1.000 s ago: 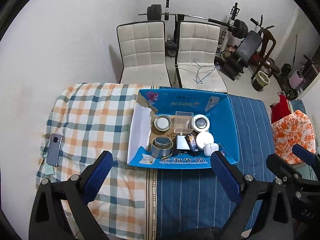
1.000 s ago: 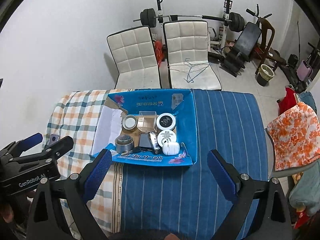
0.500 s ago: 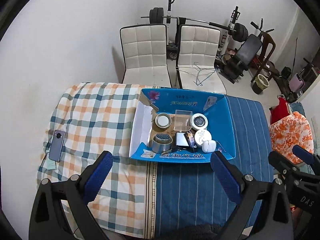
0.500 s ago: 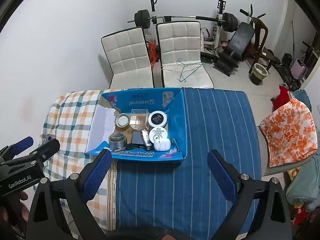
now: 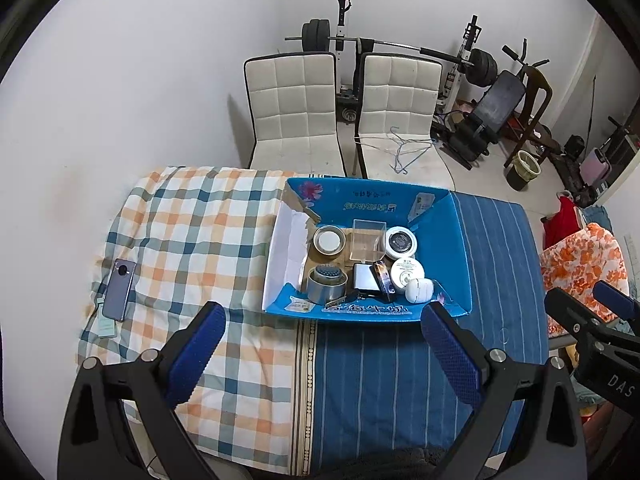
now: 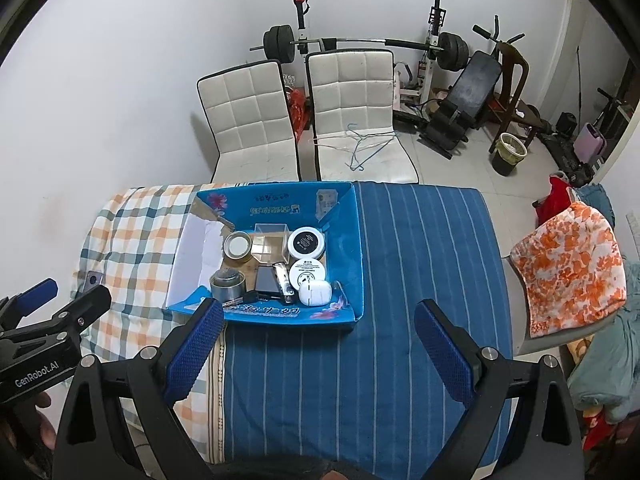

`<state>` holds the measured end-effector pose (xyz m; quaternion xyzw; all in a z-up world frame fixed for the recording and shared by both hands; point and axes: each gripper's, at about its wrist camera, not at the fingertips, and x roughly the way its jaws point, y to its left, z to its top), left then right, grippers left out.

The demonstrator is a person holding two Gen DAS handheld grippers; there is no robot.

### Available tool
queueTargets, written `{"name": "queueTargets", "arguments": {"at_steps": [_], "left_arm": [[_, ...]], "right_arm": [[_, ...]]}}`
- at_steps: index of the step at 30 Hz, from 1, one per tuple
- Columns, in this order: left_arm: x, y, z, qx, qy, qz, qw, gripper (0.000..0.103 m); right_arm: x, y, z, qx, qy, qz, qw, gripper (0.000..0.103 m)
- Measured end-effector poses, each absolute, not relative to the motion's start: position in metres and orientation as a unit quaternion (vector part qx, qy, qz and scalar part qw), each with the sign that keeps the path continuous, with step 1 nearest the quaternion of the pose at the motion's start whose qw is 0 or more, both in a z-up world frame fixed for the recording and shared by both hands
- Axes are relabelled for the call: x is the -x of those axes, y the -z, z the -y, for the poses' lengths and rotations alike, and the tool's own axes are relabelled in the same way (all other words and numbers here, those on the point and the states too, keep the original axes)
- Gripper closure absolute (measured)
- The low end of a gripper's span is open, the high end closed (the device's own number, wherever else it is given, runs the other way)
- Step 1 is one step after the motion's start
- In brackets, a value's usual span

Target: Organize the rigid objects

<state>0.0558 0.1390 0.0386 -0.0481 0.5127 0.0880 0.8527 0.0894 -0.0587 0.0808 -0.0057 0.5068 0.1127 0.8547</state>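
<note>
A blue cardboard box (image 5: pixel 448 240) (image 6: pixel 348 240) sits mid-table. It holds two tape rolls (image 5: pixel 326 283), a clear plastic case (image 5: pixel 366 238), two round white tins (image 5: pixel 401 242), a dark phone-like slab (image 5: pixel 365 278) and a white earbud case (image 5: pixel 418 290) (image 6: pixel 315 293). My left gripper (image 5: pixel 322 356) is open and empty, held high over the table's near side. My right gripper (image 6: pixel 318 354) is open and empty, also high and near. A purple phone (image 5: pixel 119 290) lies on the checked cloth at the far left.
The table has a checked cloth (image 5: pixel 192 240) on the left and a blue striped cloth (image 6: pixel 420 260) on the right. Two white chairs (image 5: pixel 296 120) stand behind it. Gym gear (image 6: pixel 460 92) fills the back right. An orange floral cloth (image 6: pixel 568 268) drapes a chair at right.
Both grippers have drawn back and up from the table, so the box looks smaller and farther. Both stay open and empty. Nothing on the table moved.
</note>
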Motion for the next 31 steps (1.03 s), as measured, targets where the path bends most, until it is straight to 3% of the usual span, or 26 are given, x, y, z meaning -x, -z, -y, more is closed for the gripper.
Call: {"name": "queueTargets", "arguments": {"at_steps": [31], "left_arm": [[-0.060, -0.047, -0.134, 0.041, -0.087, -0.500, 0.861, 0.003]], "right_arm": [[-0.077, -0.078, 0.060, 0.010, -0.083, -0.506, 0.859, 0.005]]}}
